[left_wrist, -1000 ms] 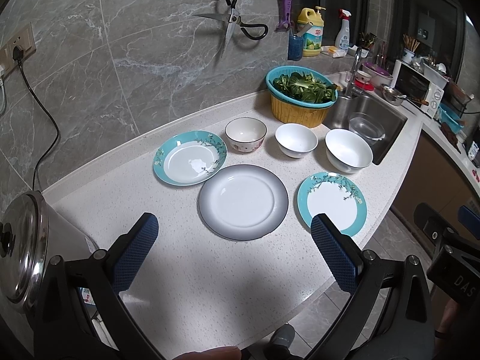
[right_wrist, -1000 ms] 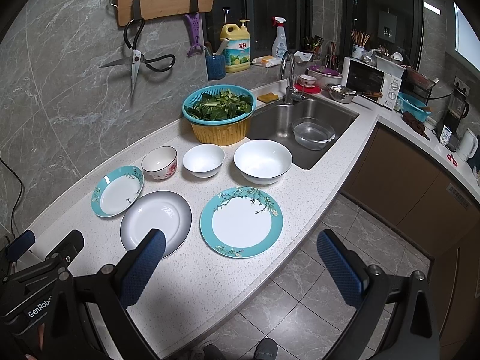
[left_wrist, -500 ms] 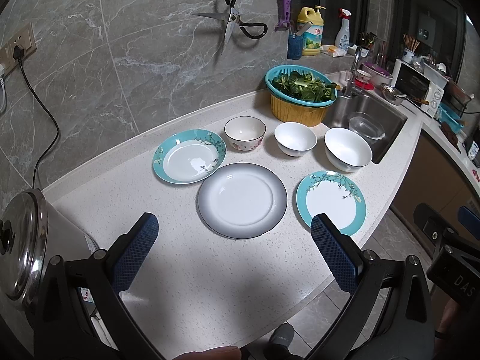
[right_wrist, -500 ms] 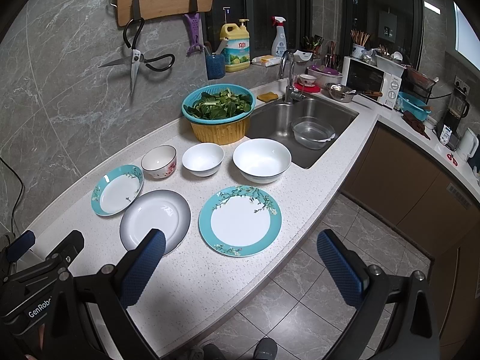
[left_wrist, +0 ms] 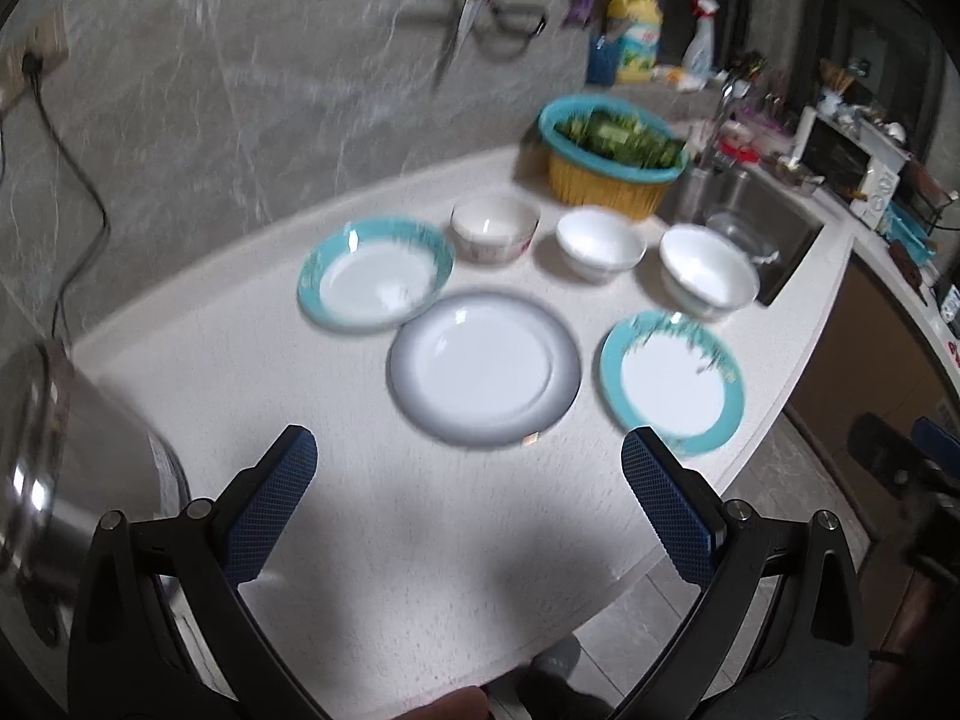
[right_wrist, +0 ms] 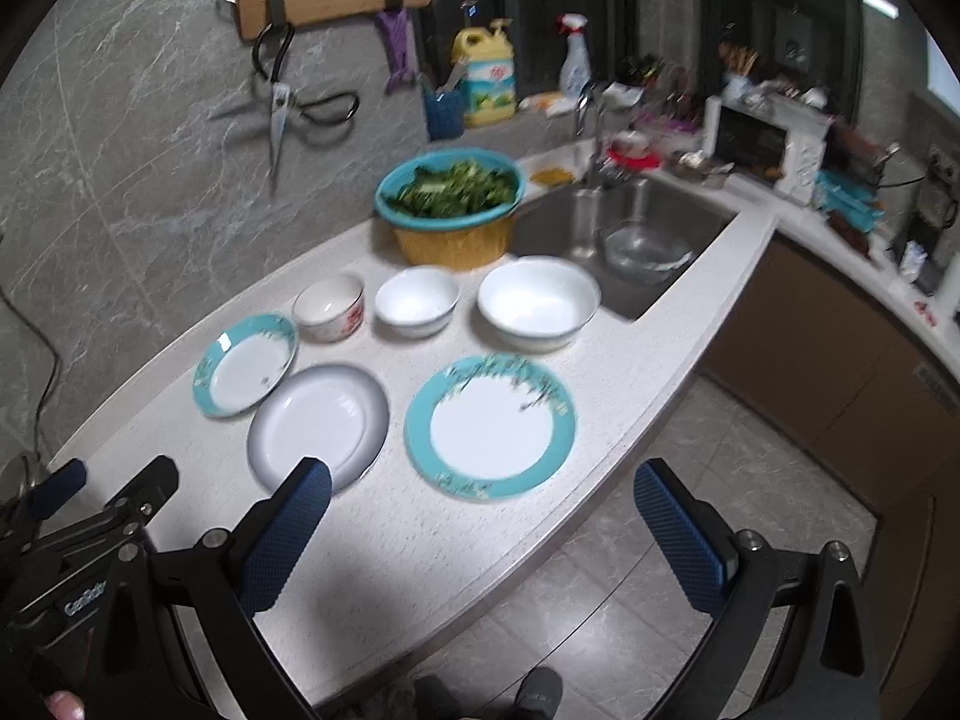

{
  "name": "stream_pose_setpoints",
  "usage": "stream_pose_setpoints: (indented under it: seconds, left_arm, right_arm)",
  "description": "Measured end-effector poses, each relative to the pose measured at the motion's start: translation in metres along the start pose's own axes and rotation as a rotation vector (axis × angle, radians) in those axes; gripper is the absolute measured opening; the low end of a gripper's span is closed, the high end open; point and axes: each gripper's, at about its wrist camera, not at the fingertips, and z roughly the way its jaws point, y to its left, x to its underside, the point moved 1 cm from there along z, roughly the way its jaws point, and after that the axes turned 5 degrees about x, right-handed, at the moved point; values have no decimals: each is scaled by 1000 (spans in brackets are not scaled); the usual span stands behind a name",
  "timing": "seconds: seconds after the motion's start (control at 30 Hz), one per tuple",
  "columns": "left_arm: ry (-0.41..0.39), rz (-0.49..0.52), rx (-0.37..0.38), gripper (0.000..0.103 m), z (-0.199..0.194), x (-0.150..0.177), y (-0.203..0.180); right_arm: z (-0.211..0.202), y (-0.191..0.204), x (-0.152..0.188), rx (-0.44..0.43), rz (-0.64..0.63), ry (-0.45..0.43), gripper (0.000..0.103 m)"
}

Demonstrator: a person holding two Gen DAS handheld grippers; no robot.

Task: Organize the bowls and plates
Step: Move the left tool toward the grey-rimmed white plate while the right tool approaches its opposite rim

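Note:
On the white counter lie a grey-rimmed plate (left_wrist: 485, 367) (right_wrist: 319, 420), a deep teal-rimmed plate (left_wrist: 375, 272) (right_wrist: 246, 363) and a flat teal-rimmed plate (left_wrist: 672, 380) (right_wrist: 491, 425). Behind them stand a flower-patterned bowl (left_wrist: 495, 227) (right_wrist: 329, 306), a small white bowl (left_wrist: 600, 243) (right_wrist: 417, 302) and a large white bowl (left_wrist: 708, 271) (right_wrist: 538, 302). My left gripper (left_wrist: 468, 516) hangs open above the counter's front, short of the grey plate. My right gripper (right_wrist: 483, 531) is open over the counter edge, just short of the flat teal plate. Neither holds anything.
A teal-and-yellow basket of greens (left_wrist: 612, 156) (right_wrist: 451, 204) stands beside the sink (right_wrist: 624, 240), which holds a glass bowl (right_wrist: 645, 246). A steel pot (left_wrist: 66, 468) sits at the left. Scissors (right_wrist: 279, 102) hang on the wall. The floor (right_wrist: 690, 480) drops off to the right.
Both views are now motion-blurred and the dishes sit slightly nearer and lower in frame; both grippers have shifted a little toward the counter. The dishes themselves have not moved.

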Motion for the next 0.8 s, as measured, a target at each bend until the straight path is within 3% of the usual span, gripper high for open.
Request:
stream_pose_setpoints:
  seconds: [0.1,0.2,0.37,0.5,0.57,0.63,0.7,0.73,0.8]
  left_arm:
    - [55,-85,20,103,25,20,14]
    - [79,-174,33,103,47,40,28]
    - [120,-358,188,102,86,57,57]
    - [83,-158,191,103,99,54,38]
    - [107,-151,189,103,110,48,37]
    - [165,-196,179,103,127,38,45]
    - [186,-251,182,102,142,27,59]
    - [171,-265,189,102,149,21,68]
    - [180,-281,182,102,166,11,84]
  right_arm:
    - [23,-14,14,-130,7,93,103]
    - [32,-26,20,-197,-12,100,103]
    - [44,-42,13,-405,-25,91,102]
    - [70,-40,4,-539,-30,175,102]
    - [89,-34,-1,-652,-28,239,103]
    - [106,-26,-8,-774,9,242,103]
    - [108,-15,-16,-753,-35,182,103]
    - [110,-9,-20,-699,-36,198,103]
    - [133,3,-30,-638,-25,333,103]
